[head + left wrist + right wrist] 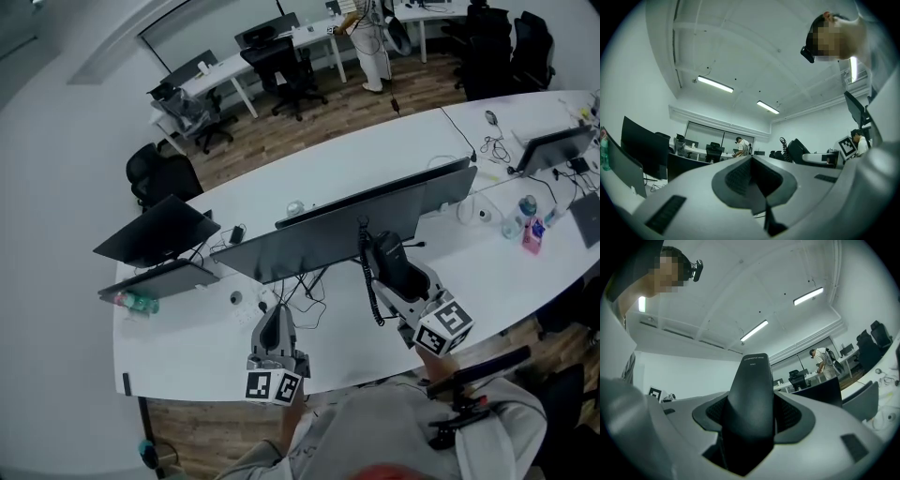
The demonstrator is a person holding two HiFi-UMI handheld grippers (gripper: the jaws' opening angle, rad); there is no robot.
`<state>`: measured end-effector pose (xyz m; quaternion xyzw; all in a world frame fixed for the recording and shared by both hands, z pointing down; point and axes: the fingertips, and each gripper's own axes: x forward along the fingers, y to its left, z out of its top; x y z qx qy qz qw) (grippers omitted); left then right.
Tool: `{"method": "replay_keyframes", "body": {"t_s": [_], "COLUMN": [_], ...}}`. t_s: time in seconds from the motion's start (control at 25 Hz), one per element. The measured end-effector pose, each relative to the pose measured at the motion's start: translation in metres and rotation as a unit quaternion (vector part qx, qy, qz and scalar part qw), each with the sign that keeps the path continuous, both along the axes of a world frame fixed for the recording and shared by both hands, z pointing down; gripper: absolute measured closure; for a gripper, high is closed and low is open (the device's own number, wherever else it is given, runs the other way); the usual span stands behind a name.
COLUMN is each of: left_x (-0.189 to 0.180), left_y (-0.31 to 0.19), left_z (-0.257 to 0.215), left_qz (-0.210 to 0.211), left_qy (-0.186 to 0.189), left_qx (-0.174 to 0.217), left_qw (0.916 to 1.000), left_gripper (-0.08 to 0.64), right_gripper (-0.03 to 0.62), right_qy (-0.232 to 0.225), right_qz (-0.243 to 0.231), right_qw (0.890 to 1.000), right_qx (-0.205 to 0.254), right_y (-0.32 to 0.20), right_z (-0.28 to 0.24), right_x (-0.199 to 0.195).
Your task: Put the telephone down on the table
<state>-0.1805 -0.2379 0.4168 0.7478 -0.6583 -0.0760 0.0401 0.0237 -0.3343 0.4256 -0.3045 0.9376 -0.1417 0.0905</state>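
A black telephone handset (394,262) stands upright between the jaws of my right gripper (400,274), which is shut on it above the white table (187,366). Its coiled cord (369,277) hangs down on the left side. In the right gripper view the handset (752,394) fills the gap between the jaws of my right gripper (751,425) and points toward the ceiling. My left gripper (276,323) is held upright near the table's front edge, shut with nothing in it. In its own view my left gripper (752,180) has its jaws together, and the handset (799,151) shows off to the right.
A wide dark monitor (375,216) stands across the table just behind both grippers. Another monitor (155,232), a laptop (159,279) and a green bottle (136,302) are at the left. Cables (305,291) lie below the monitor. A pink bottle (532,234) is at the right.
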Motion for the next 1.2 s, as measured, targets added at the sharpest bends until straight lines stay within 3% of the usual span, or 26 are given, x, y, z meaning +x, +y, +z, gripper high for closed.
{"method": "replay_keyframes", "body": {"t_s": [0.36, 0.76, 1.2], "left_x": [-0.008, -0.044, -0.053], "left_y": [0.005, 0.021, 0.024], "left_z": [-0.009, -0.024, -0.018], "left_qz": [0.008, 0.014, 0.036], "left_qy": [0.019, 0.029, 0.036], "left_qx": [0.019, 0.052, 0.049], "left_qw": [0.9996, 0.9981, 0.9975], "left_gripper": [0.549, 0.549, 0.549], "right_gripper": [0.308, 0.308, 0.308], "right_qy": [0.008, 0.015, 0.017], "right_qz": [0.001, 0.027, 0.033], "right_qw": [1.0, 0.998, 0.997], "right_qx": [0.012, 0.063, 0.067], "right_y": [0.009, 0.028, 0.046], "right_z": [-0.014, -0.052, -0.054], "right_x": [-0.012, -0.037, -0.055]}}
